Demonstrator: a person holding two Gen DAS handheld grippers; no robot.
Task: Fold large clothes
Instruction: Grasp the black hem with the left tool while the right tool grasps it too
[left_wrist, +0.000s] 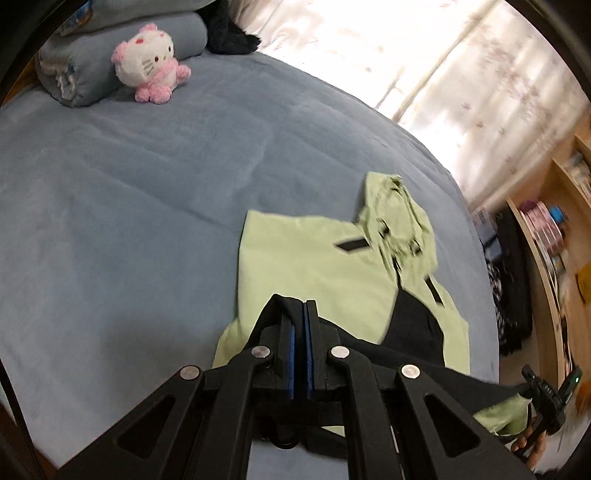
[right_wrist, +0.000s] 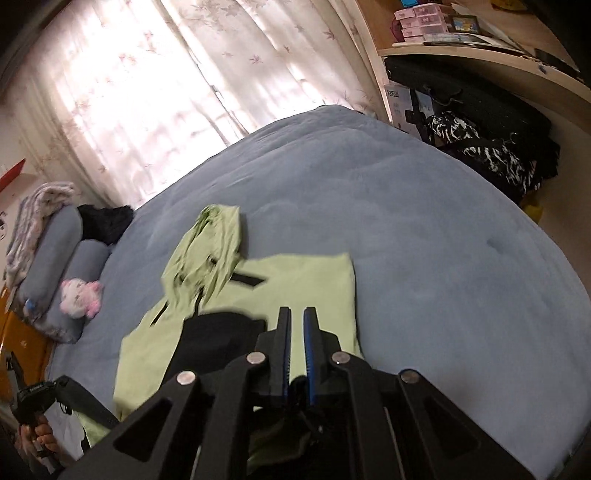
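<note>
Left gripper (left_wrist: 303, 314) clenched, blue pads pinching the black hem fabric of the light green hooded jacket with black panels (left_wrist: 314, 266). Right gripper (right_wrist: 297, 321) also closed down, a narrow slit between the blue pads at the tips; dark fabric of the same jacket is bunched between the fingers near their base. Jacket lies on the grey-blue bed cover (left_wrist: 129, 206), hood end away from the grippers, near edge lifted toward both grippers. Black strip tabs on the chest; no text readable on them.

Pink and white plush cat toy (left_wrist: 149, 62) sits against rolled grey-blue pillows (left_wrist: 85, 62), well apart from the jacket. Pale floral curtain (right_wrist: 155, 85) behind the bed. Wooden shelf (right_wrist: 480, 55) beside the bed holds pink boxes; a white carton (right_wrist: 400, 107) under it has print too blurred to read.
</note>
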